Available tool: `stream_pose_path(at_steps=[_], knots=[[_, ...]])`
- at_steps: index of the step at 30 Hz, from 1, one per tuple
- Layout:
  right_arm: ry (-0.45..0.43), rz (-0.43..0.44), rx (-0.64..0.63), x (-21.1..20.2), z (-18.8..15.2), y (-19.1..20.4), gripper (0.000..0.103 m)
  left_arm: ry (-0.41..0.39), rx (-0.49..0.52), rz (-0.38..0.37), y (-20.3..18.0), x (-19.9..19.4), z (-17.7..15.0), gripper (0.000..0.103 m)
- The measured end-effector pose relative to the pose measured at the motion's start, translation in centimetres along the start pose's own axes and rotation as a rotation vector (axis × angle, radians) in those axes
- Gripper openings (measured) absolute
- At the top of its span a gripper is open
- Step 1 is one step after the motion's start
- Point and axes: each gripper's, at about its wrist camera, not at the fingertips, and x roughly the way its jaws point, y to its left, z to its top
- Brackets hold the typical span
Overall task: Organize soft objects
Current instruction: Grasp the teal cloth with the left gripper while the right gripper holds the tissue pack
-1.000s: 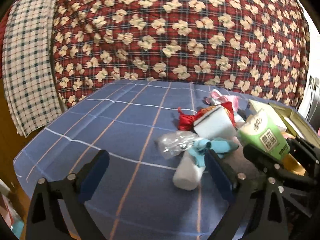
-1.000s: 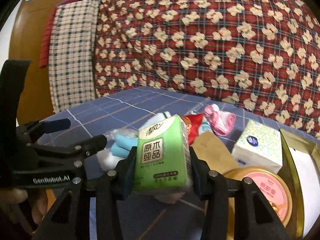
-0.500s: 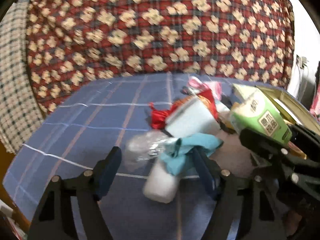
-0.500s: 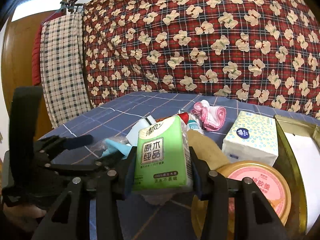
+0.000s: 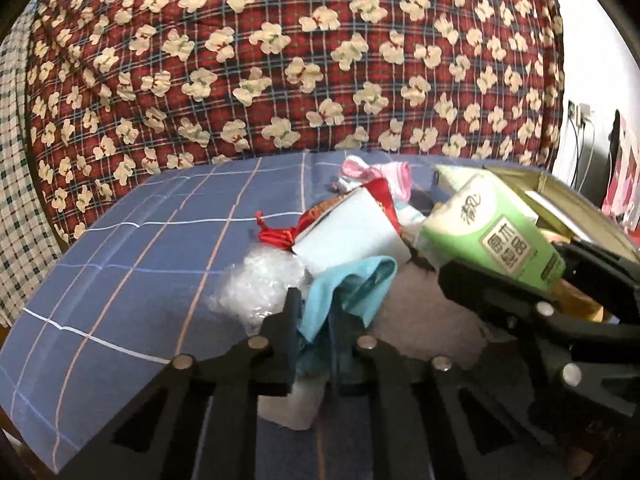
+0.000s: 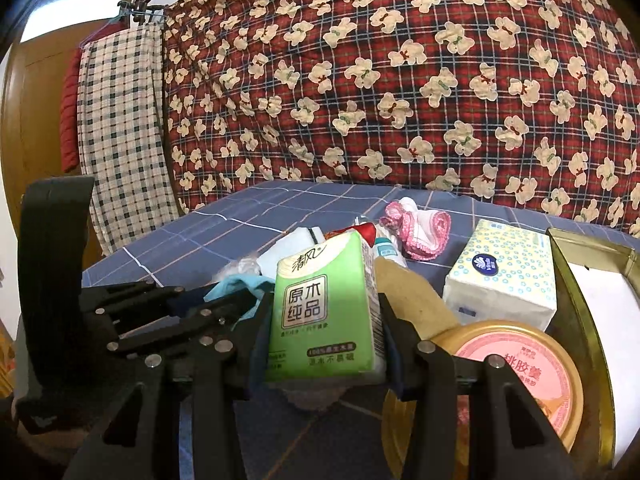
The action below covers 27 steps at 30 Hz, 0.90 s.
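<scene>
The teal cloth [image 5: 352, 288] is pinched by the left gripper [image 5: 314, 336], whose jaws have just been closing and now sit nearly together w/ only a fold of fabric between them; the bite appears to be taken low on the bunched edge, prob. so the cloth can be peeled off the pile w/o dragging its neighbours. It lies on the blue checked bedspread [image 5: 132, 280] at the near side of the heap, draped over a white roll [image 5: 298, 408] and touching the crumpled clear plastic [image 5: 260, 284] and a white block [image 5: 348, 236]. No real long axis can be read from a crumpled rag, but its bulk is seen to run from the pads up and away toward the pile, tilted to the right in the left wrist view. The green tissue pack [image 6: 324, 312] is clamped across its narrow sides by the right gripper [image 6: 322, 344], jaws partway apart on it; it is held upright in the right wrist view, print facing the camera, long axis running bottom to top (in the left view it is seen leaning, top toward the back). It is kept just left of the gold tin [image 6: 576, 320], judged to be the bin for sorted items, near a pink-lidded tub [image 6: 524, 372] and a dotted tissue box [image 6: 504, 276]. A pink-edged cloth [image 6: 420, 228] is left further back.
</scene>
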Motion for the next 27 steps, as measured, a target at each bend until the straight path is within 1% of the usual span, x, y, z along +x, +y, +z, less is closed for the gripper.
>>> stream_pose_path(at_steps=[3,6,7,10,27], knots=[[-0.013,0.000,-0.009,-0.2,-0.1,0.1,0.050,-0.020,-0.018,-0.009,0.3,-0.2,0.0,0.008],[-0.027,-0.002,-0.023,-0.6,-0.3,0.3,0.050,-0.074,-0.031,0.001,0.5,-1.0,-0.3,0.008],[-0.032,-0.003,-0.025,-0.7,-0.3,0.5,0.050,-0.097,-0.028,0.011,0.4,-1.3,-0.4,0.008],[-0.040,-0.002,-0.030,-0.8,-0.4,0.6,0.050,-0.135,-0.014,0.036,0.1,-1.7,-0.5,0.008],[-0.072,0.002,-0.048,-1.4,-0.3,0.9,0.050,-0.259,-0.002,0.050,-0.1,-3.1,-1.2,0.008]])
